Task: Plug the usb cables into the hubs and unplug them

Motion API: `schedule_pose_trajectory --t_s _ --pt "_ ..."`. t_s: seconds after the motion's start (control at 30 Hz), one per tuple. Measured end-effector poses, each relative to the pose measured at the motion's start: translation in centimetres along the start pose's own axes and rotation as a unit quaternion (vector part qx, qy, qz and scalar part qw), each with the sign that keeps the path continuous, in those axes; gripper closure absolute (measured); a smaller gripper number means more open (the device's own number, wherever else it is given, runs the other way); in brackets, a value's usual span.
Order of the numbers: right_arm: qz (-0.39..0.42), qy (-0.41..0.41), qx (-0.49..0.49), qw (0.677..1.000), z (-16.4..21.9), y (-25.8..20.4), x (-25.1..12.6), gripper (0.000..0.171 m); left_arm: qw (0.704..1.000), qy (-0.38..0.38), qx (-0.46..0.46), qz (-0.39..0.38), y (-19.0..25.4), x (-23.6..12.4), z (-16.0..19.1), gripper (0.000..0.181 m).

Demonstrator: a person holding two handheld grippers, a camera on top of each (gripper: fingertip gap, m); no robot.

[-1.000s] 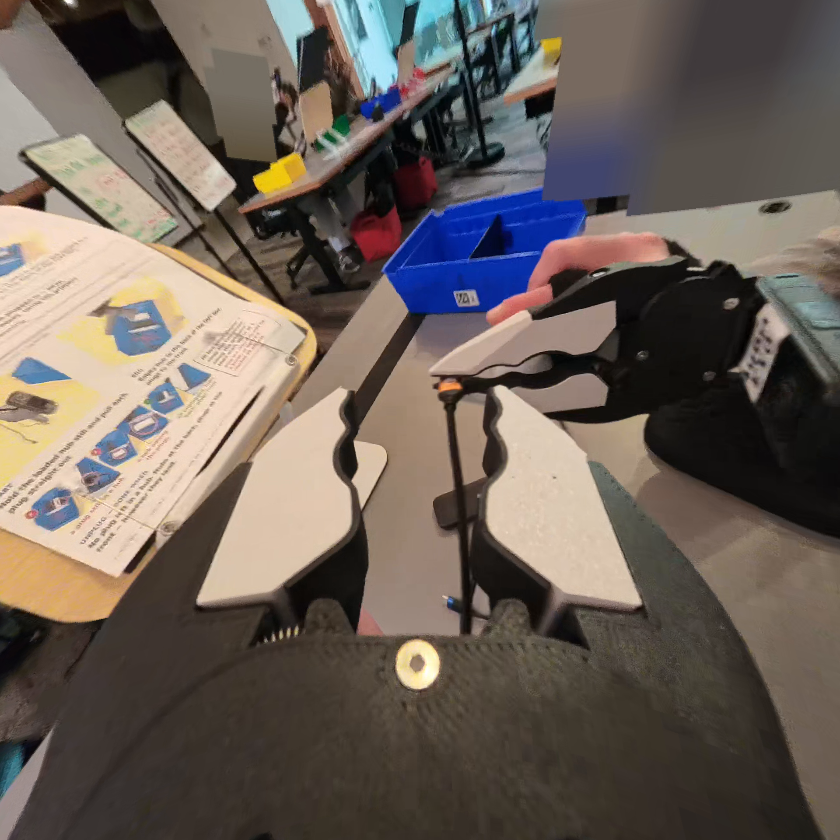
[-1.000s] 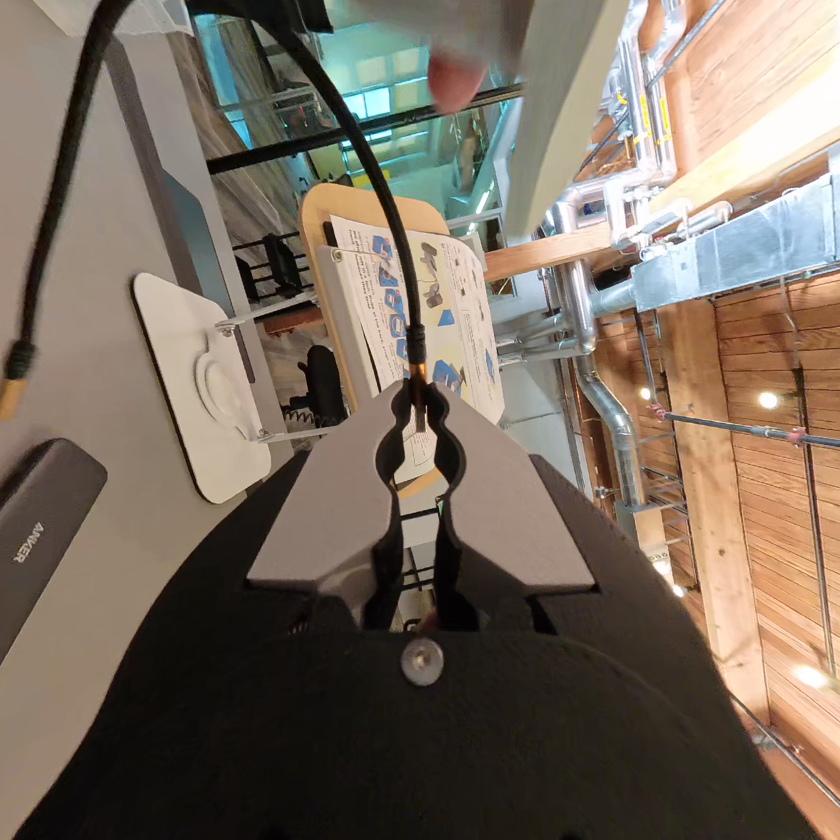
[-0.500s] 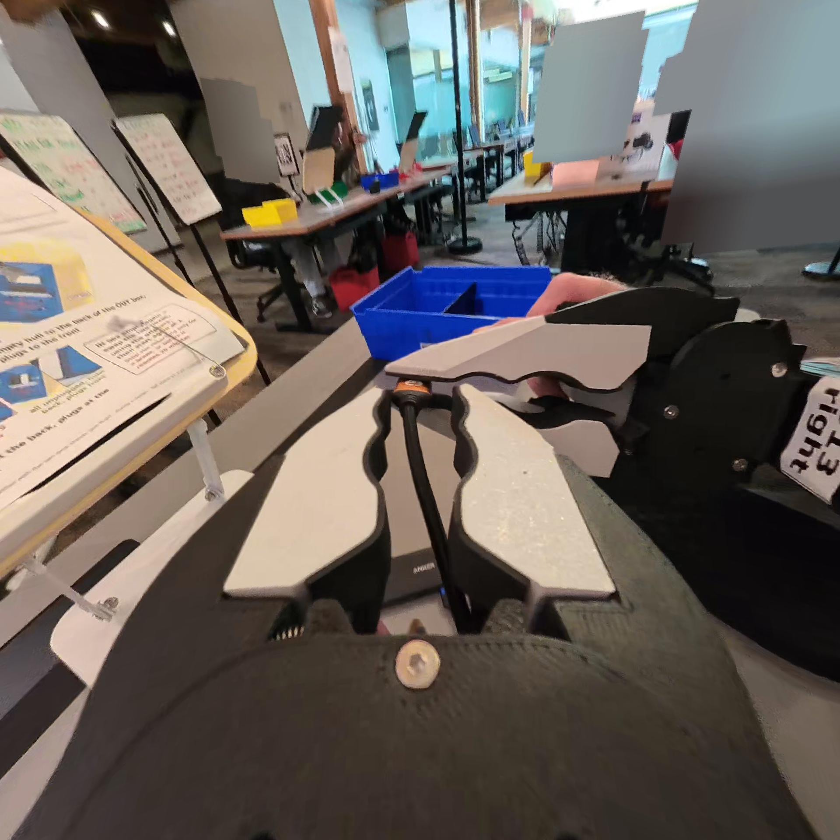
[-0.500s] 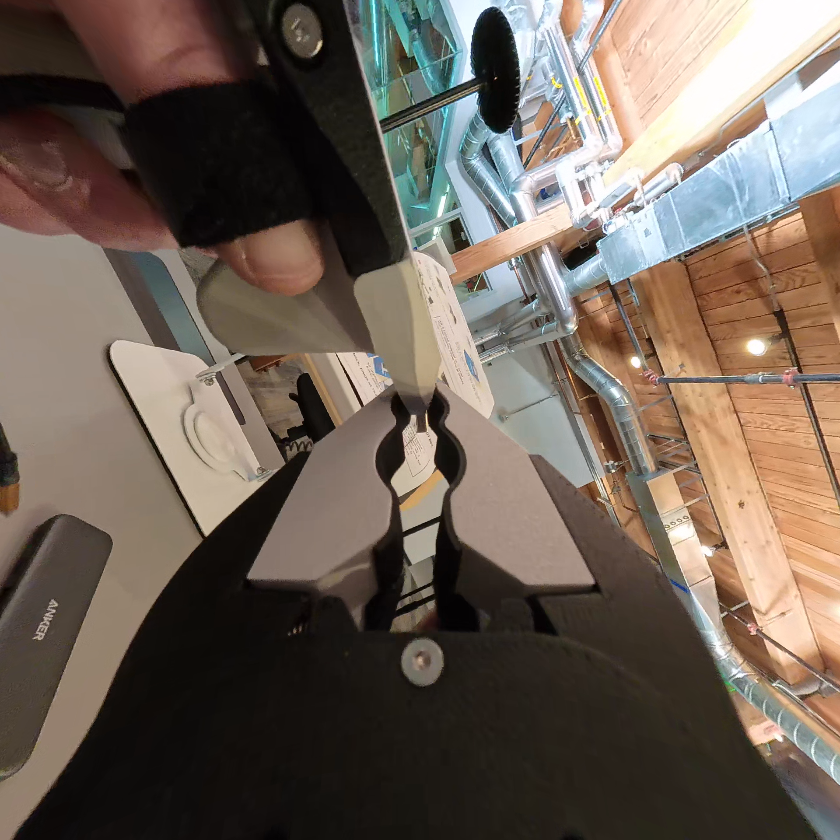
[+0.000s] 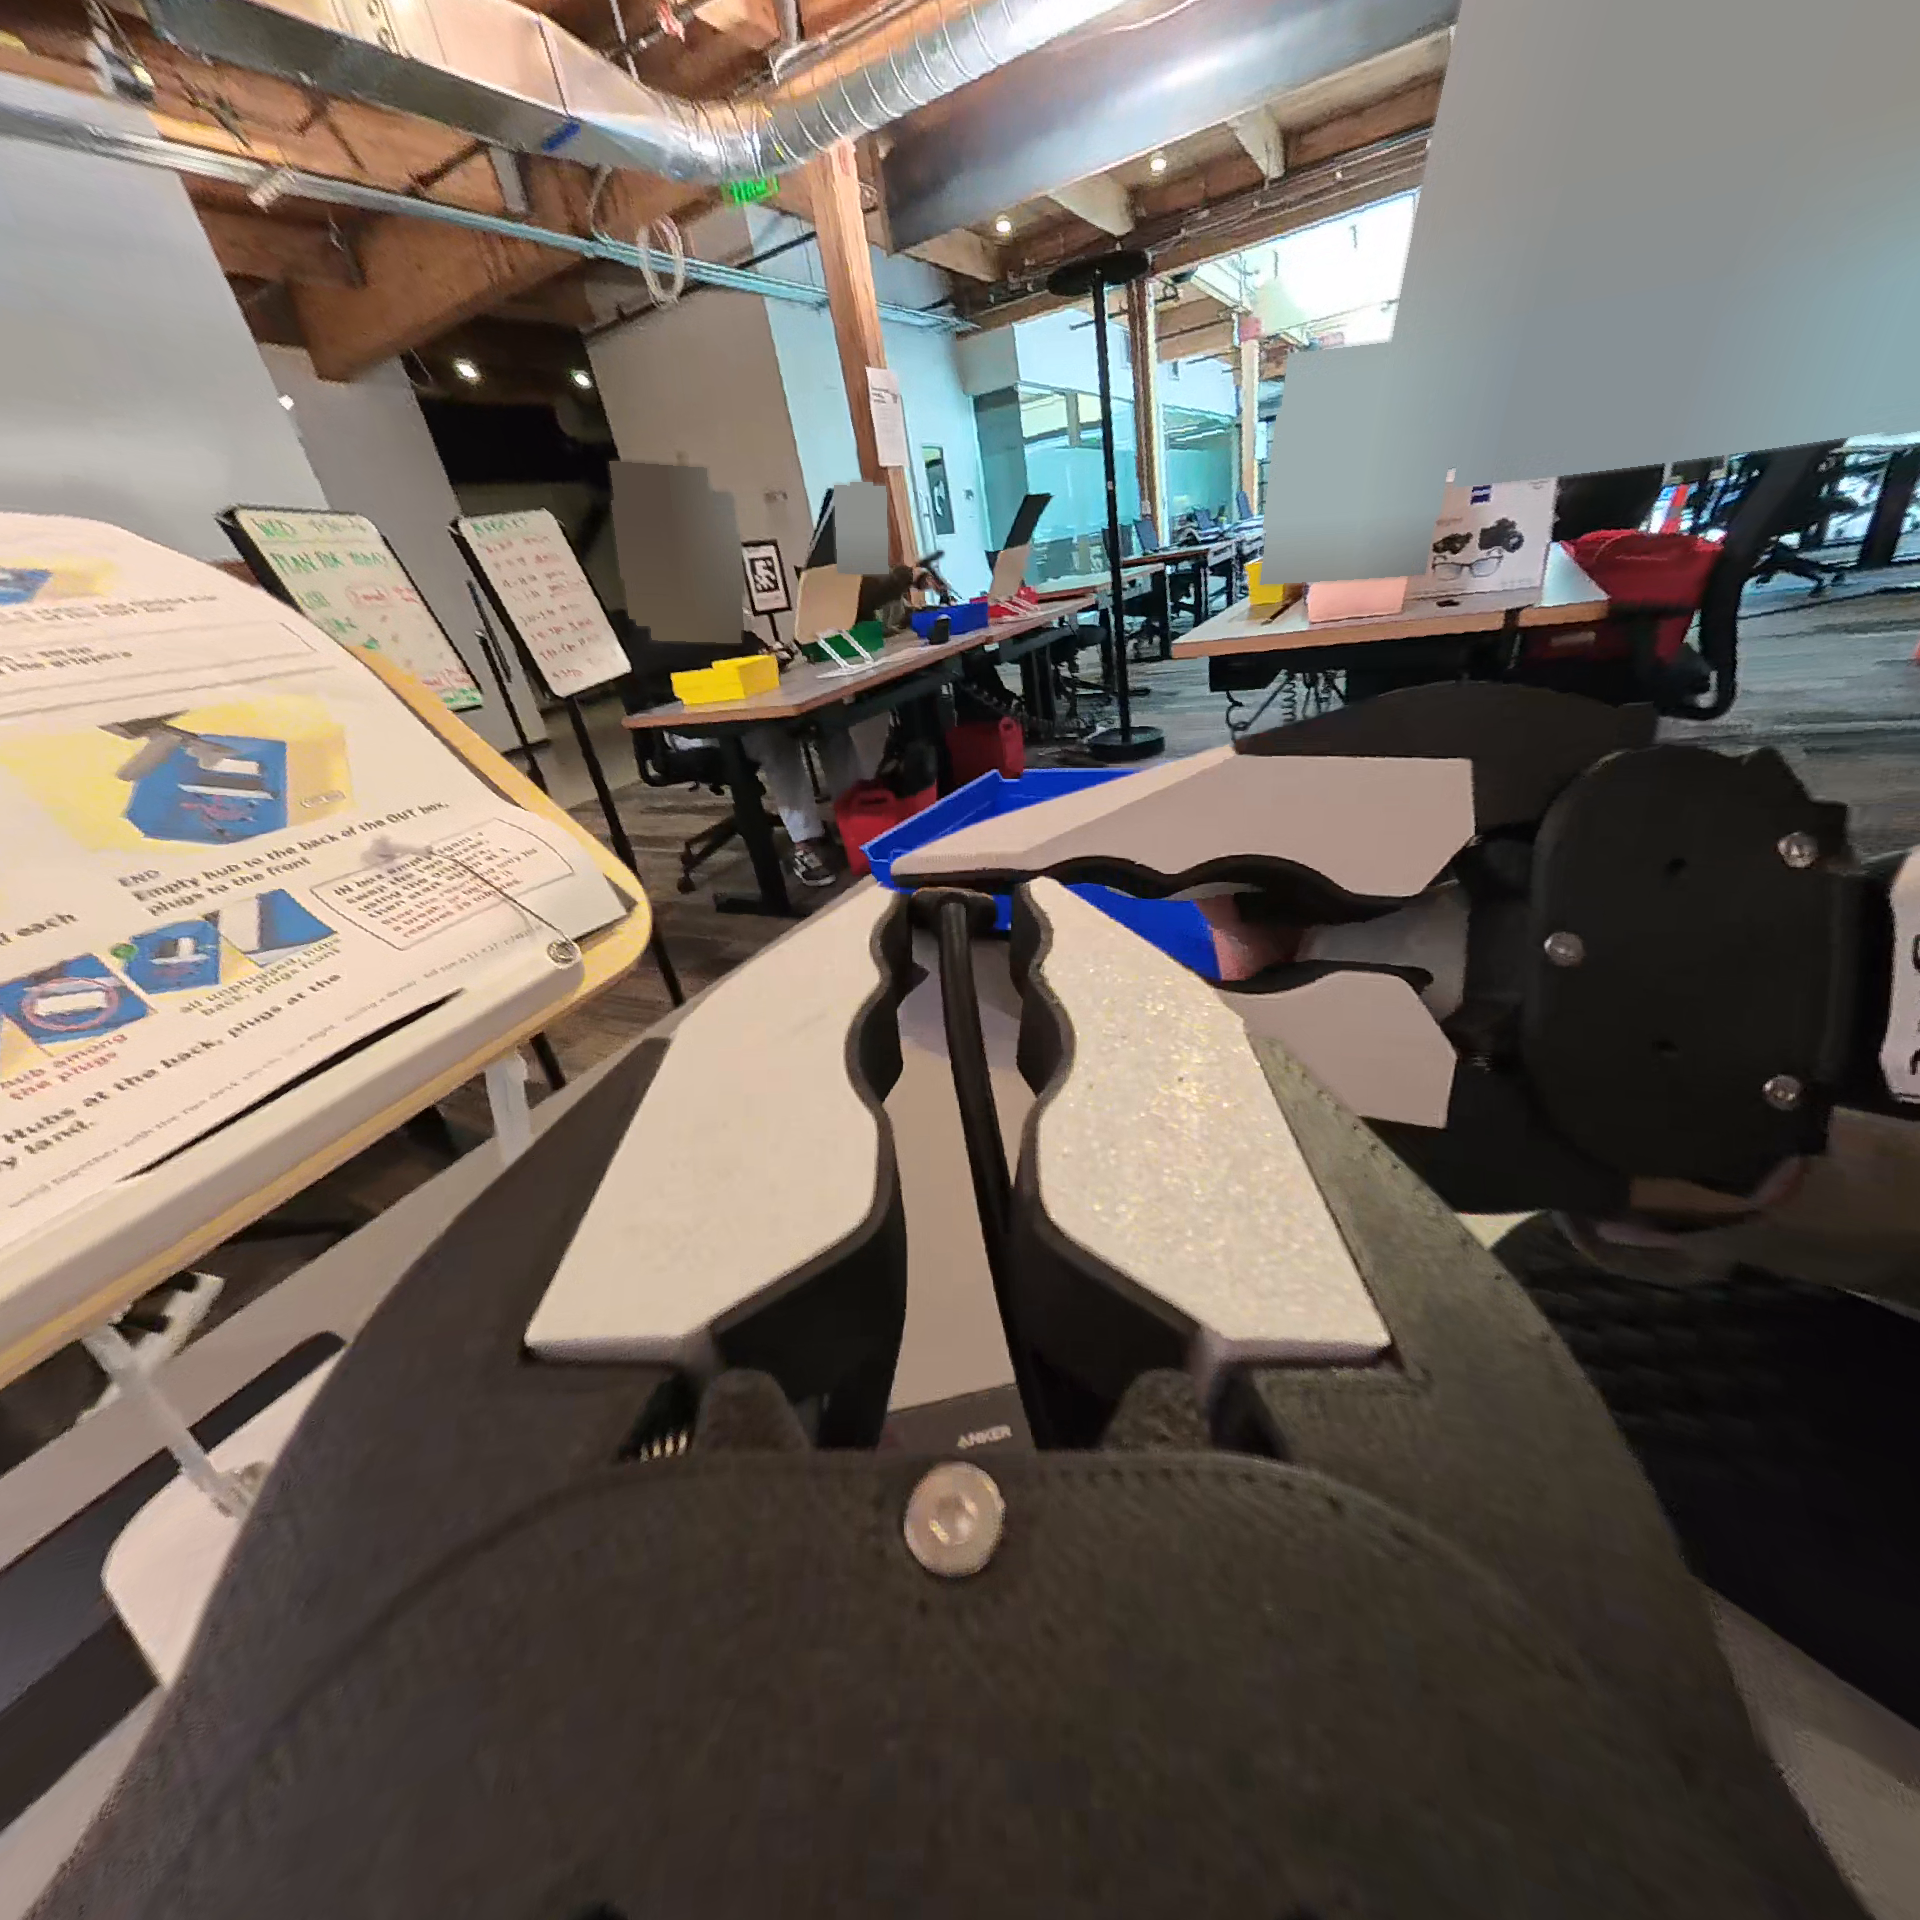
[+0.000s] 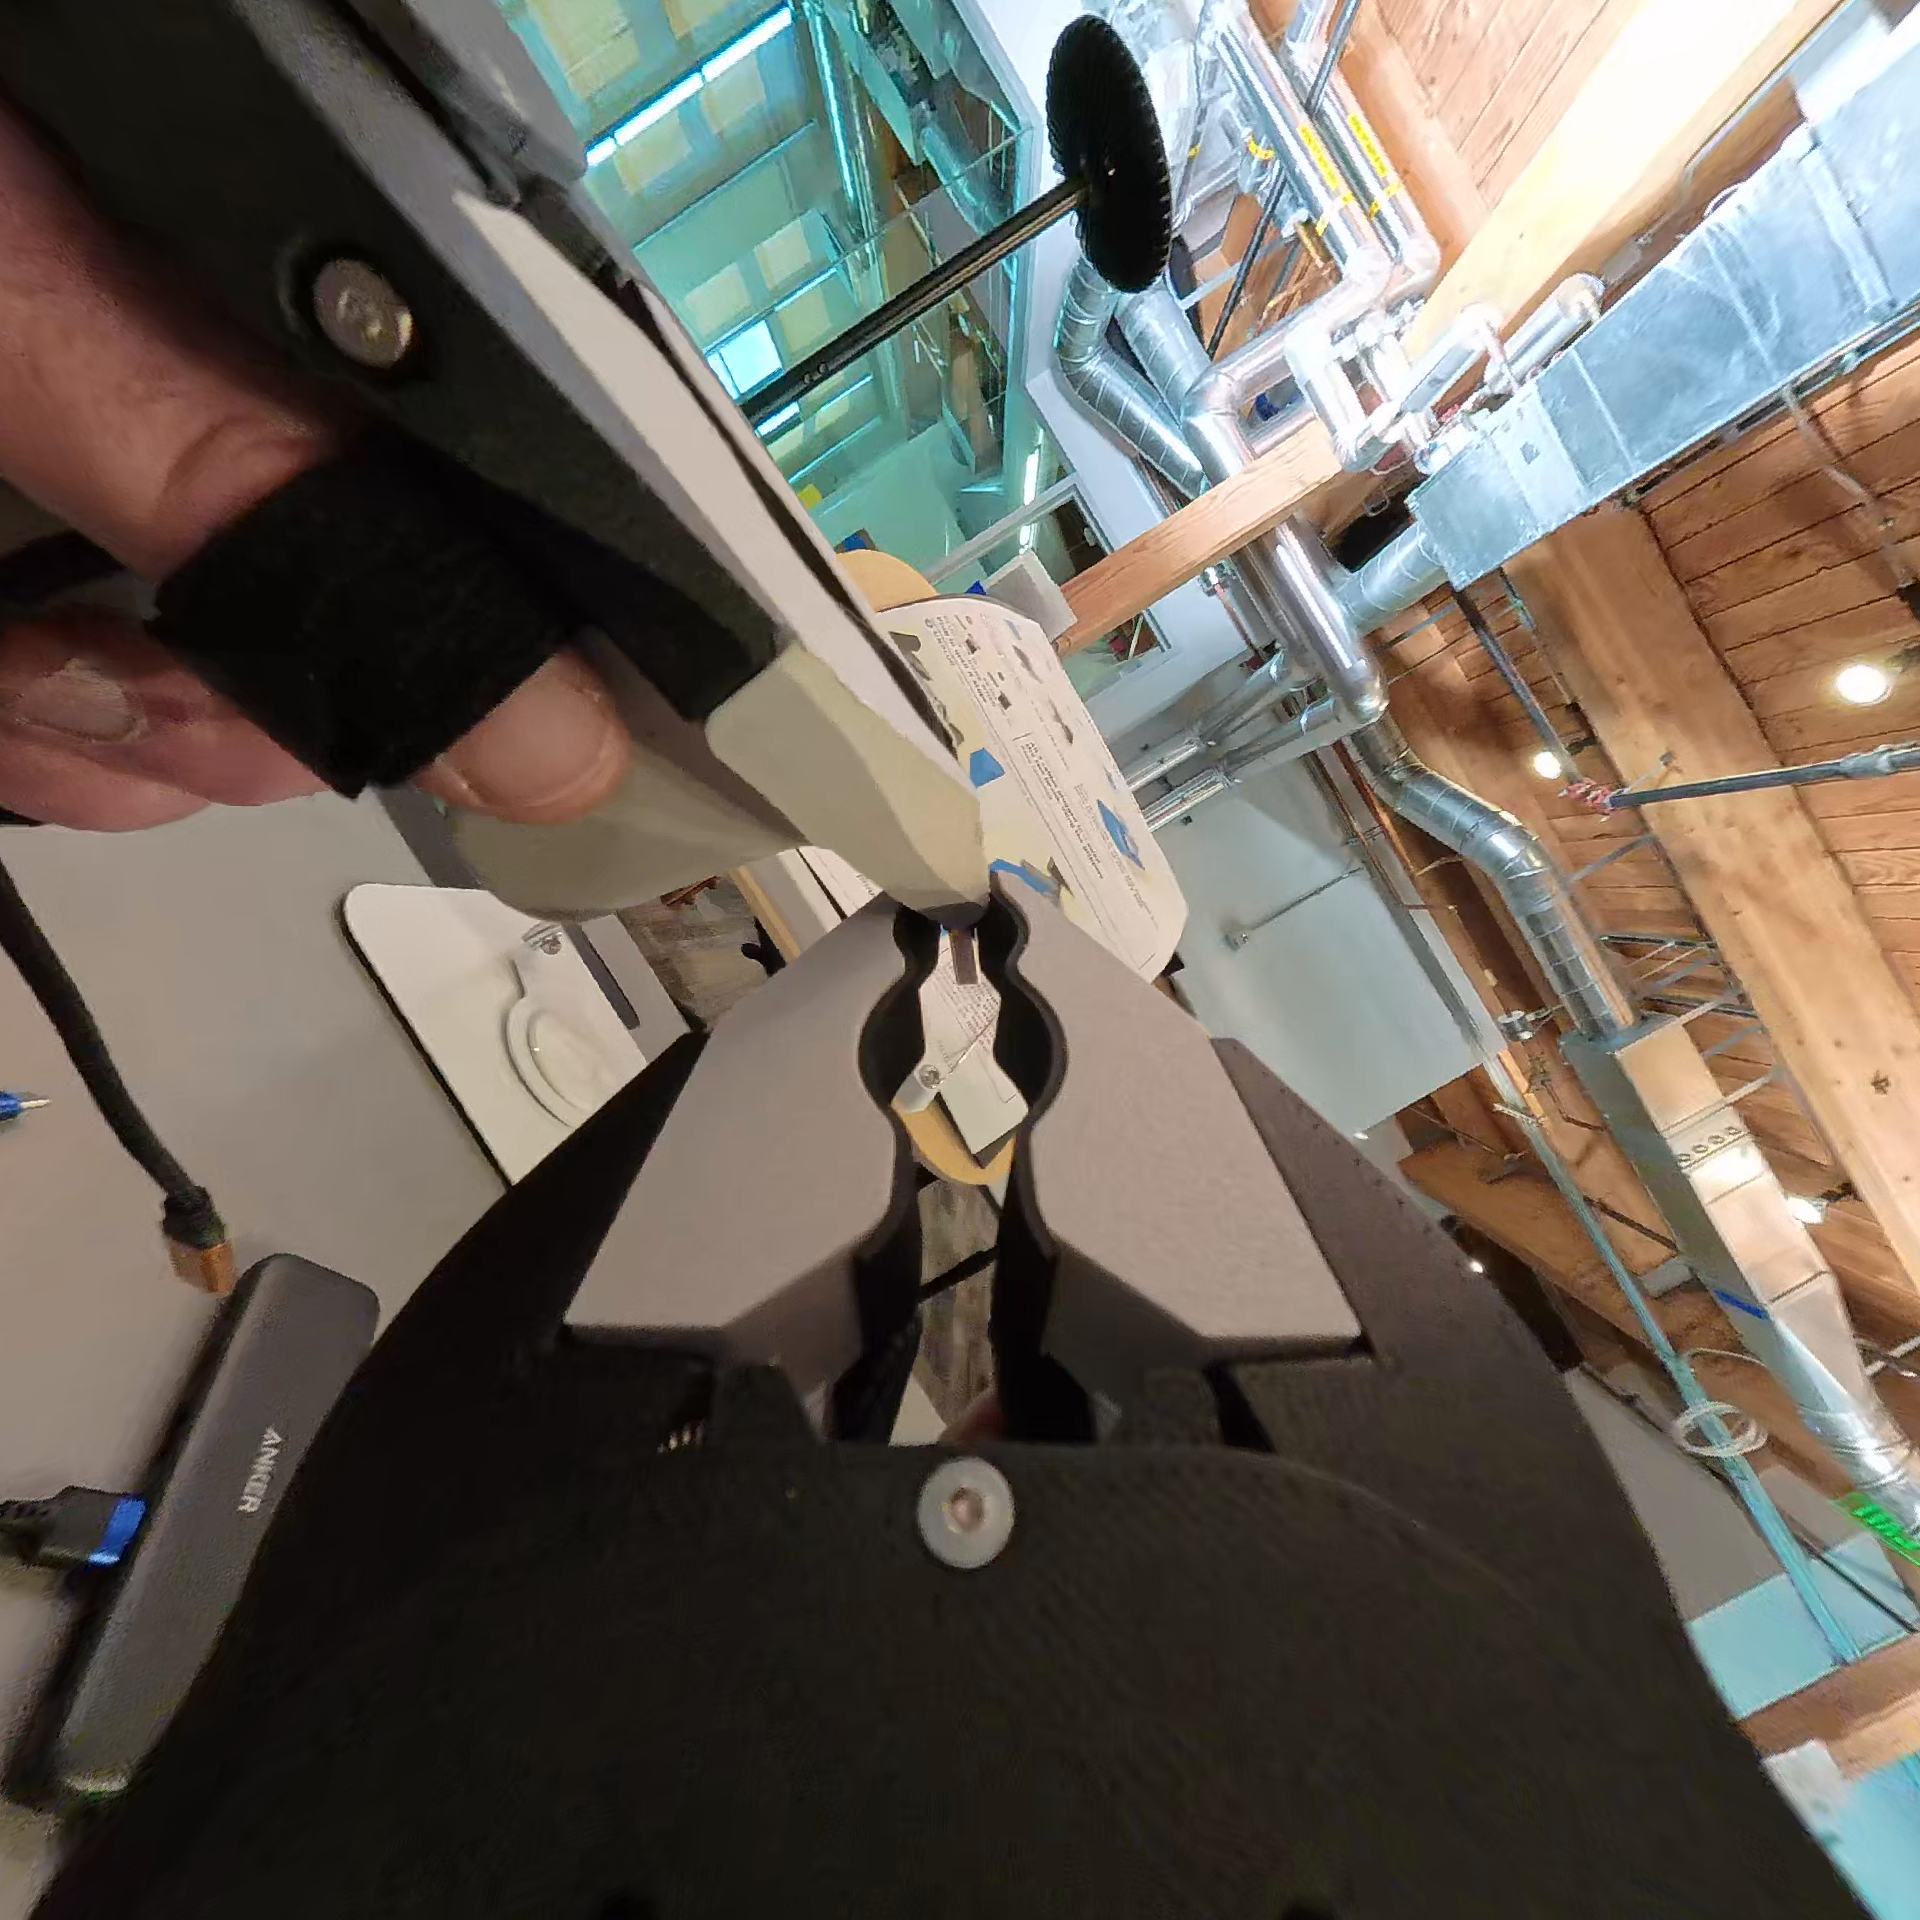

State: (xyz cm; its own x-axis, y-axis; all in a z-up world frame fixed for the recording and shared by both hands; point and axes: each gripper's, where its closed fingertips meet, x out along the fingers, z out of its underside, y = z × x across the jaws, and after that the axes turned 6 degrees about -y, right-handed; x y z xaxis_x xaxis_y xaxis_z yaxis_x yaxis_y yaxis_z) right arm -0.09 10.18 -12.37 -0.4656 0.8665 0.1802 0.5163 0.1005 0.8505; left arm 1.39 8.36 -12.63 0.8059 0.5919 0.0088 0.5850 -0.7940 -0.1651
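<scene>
Left wrist view: your left gripper [image 5: 961, 914] pinches the black cable [image 5: 971, 1049]; its plug end is hidden behind your right gripper [image 5: 914, 873]. Right jaws nearly shut (grip unclear). Hub [image 6: 223, 1455] on table, partly hidden.

We can't see the cable [image 5: 971, 1049] plug end: right gripper [image 5: 914, 871] tip covers it. The hub [image 5: 951, 1397] is mostly hidden behind the left gripper [image 5: 961, 914] body. In right wrist view, the hub's [image 6: 197, 1475] lower end is cut by the frame edge, and blue plug's [image 6: 99, 1543] cord too.
</scene>
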Motion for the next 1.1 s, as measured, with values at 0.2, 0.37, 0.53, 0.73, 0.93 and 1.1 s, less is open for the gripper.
schedule_pose_trajectory --t_s 0.2,0.37,0.53,0.73,0.93,1.1 --pt "-0.017 -0.006 -0.017 1.000 0.1 0.1 0.1 0.167 0.998 -0.006 0.052 -0.019 -0.1 0.1 -0.1 0.166" --pt "-0.019 -0.018 -0.049 0.998 0.7 0.0 0.3 0.167 0.996 -0.023 0.077 -0.040 -0.4 0.4 0.1 0.166" --pt "-0.027 -0.015 -0.074 0.997 0.9 -0.2 0.2 0.167 0.997 -0.027 0.067 -0.030 -0.3 0.4 0.5 0.166" --pt "-0.028 -0.009 -0.061 0.998 0.8 0.4 0.2 0.155 0.999 -0.005 0.034 -0.030 -1.1 0.2 0.1 0.166" --pt "-0.029 -0.018 -0.005 0.999 2.6 3.4 0.1 0.140 1.000 0.013 -0.022 0.015 -3.0 0.3 -1.5 0.166" --pt "-0.127 -0.010 0.157 0.979 3.8 4.0 0.5 0.149 0.992 0.047 -0.086 0.077 -4.7 2.1 -4.7 0.166"
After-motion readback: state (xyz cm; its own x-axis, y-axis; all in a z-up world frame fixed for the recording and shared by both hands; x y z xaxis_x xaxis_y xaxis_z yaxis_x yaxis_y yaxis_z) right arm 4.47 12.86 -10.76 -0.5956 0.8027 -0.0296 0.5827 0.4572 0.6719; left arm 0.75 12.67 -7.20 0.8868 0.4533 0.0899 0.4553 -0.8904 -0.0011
